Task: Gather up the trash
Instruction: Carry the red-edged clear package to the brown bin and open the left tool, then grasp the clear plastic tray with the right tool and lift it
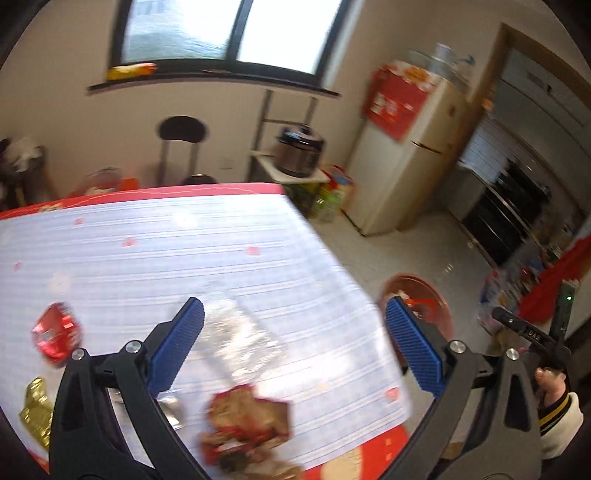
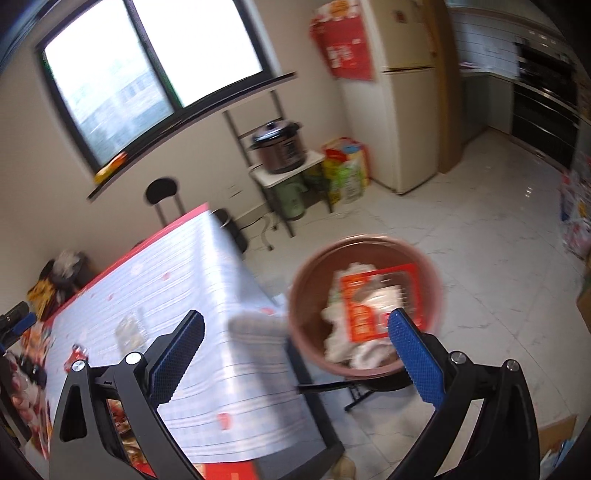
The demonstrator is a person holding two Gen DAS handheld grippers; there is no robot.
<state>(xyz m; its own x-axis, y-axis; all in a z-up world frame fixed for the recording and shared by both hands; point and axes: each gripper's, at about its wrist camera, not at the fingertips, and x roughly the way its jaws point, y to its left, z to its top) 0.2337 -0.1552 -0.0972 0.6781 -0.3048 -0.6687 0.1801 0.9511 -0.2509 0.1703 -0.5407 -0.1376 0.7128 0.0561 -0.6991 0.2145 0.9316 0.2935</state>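
The round pink plastic bin (image 2: 364, 302) already holds paper trash. Red and gold wrappers (image 1: 55, 334) remain on the striped tablecloth-covered table (image 1: 184, 258). Left gripper (image 1: 295, 347) and right gripper (image 2: 295, 350) gape empty.

Bright daylight from the blown-out window (image 1: 221, 29); motion blur, fisheye bending at edges.

Cream fridge (image 2: 406, 110) w/ red poster (image 2: 345, 48), pressure cooker (image 2: 280, 149) on rack, black stool (image 2: 162, 192), window (image 2: 147, 66), oven (image 2: 546, 107)

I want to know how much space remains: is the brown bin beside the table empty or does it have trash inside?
It has trash inside. The brown bin holds white crumpled paper and a red package.
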